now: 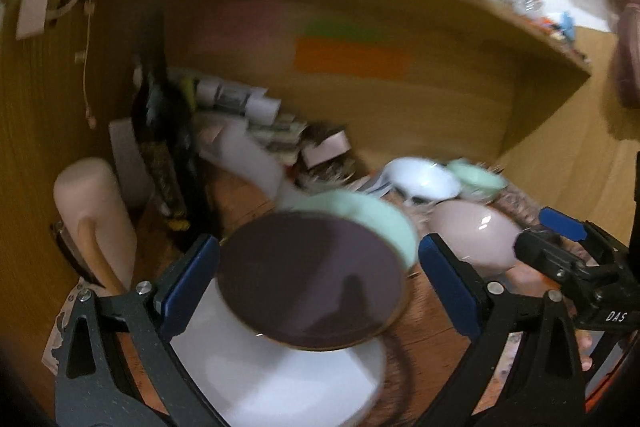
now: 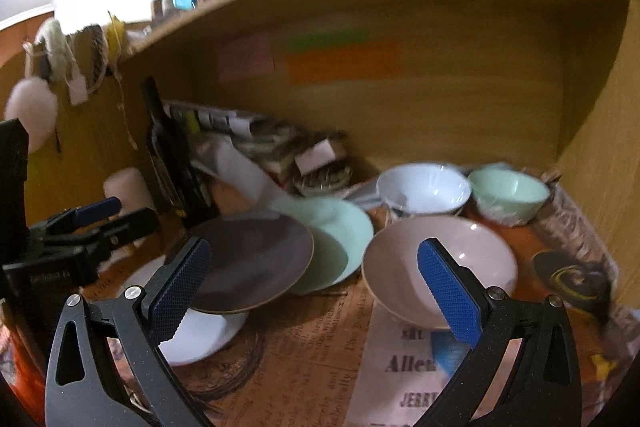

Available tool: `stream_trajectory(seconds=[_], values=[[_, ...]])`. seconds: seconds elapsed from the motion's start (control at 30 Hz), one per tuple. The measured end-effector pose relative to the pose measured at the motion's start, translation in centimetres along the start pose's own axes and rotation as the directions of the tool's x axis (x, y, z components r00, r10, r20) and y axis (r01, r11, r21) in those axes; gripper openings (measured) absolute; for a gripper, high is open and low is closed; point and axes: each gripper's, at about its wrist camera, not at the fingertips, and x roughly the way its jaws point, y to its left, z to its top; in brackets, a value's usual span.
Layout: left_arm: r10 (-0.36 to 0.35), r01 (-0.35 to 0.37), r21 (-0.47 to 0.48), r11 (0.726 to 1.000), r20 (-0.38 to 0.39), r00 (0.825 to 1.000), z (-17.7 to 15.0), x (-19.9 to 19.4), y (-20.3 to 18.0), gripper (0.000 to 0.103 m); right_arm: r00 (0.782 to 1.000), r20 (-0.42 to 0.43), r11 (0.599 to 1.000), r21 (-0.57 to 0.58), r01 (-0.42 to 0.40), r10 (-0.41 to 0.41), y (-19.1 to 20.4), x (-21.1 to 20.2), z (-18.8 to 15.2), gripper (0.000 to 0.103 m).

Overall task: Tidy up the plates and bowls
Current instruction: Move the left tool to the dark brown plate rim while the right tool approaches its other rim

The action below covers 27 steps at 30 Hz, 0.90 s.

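Observation:
A dark purple plate [image 1: 312,279] [image 2: 252,259] lies tilted over a white plate [image 1: 288,383] [image 2: 200,335] and a mint green plate [image 1: 360,223] [image 2: 340,239]. To the right sit a pink bowl [image 1: 472,235] [image 2: 404,267], a white bowl [image 1: 424,179] [image 2: 424,187] and a mint bowl [image 1: 476,179] [image 2: 508,195]. My left gripper [image 1: 318,283] [image 2: 108,217] is open, its fingers either side of the purple plate. My right gripper [image 2: 314,287] [image 1: 552,231] is open and empty, one finger in front of the pink bowl.
All stand on newspaper [image 2: 320,347] inside a wooden shelf nook. Papers and boxes [image 2: 280,147] pile up at the back, a dark upright object [image 1: 160,131] and a pale pink cylinder [image 1: 92,211] at the left. The wooden side wall [image 2: 592,147] closes the right.

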Motion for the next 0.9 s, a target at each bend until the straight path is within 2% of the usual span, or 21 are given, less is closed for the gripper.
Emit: stream_trajectory(seconds=[0.13, 0.23, 0.4, 0.47, 0.53, 0.67, 0.8, 0.9], values=[[0.040, -0.042, -0.021, 0.999, -0.090, 0.995, -0.3, 2.5, 2.9, 0.085, 0.998, -0.064, 1.000, -0.007, -0.013, 0.012, 0.3, 2.6, -0.5, 0.095], [0.057, -0.062, -0.031, 0.998, -0.139, 0.989, -0.5, 4.0, 4.7, 0.081, 0.994, -0.105, 1.000, -0.011, -0.021, 0.019, 0.6, 4.2, -0.7, 0.087], [0.061, -0.073, -0.048, 0.996, -0.219, 0.974, -0.6, 6.4, 7.3, 0.080, 0.984, -0.174, 1.000, -0.002, -0.025, 0.024, 1.1, 6.6, -1.0, 0.076], [0.061, -0.073, -0.040, 0.997, -0.245, 0.968, -0.7, 7.1, 7.9, 0.076, 0.979, -0.204, 1.000, -0.001, -0.026, 0.025, 1.1, 7.5, -1.2, 0.068], [0.046, -0.059, -0.039, 0.998, -0.280, 0.959, -0.8, 8.0, 8.6, 0.065, 0.973, -0.230, 1.000, 0.004, -0.015, 0.015, 1.1, 8.4, -1.4, 0.064], [0.005, -0.024, -0.052, 0.998, -0.342, 0.940, -1.1, 9.9, 9.5, 0.053, 0.958, -0.285, 0.999, 0.034, -0.021, 0.030, 0.9, 10.1, -1.7, 0.052], [-0.041, 0.015, -0.071, 0.997, -0.383, 0.923, -1.4, 11.2, 10.2, 0.036, 0.946, -0.322, 0.997, 0.067, -0.027, 0.048, 0.5, 11.3, -1.8, 0.047], [-0.055, 0.030, -0.069, 0.997, -0.394, 0.917, -1.5, 11.9, 10.3, 0.032, 0.934, -0.353, 0.996, 0.089, -0.023, 0.053, 0.2, 11.9, -1.8, 0.046]])
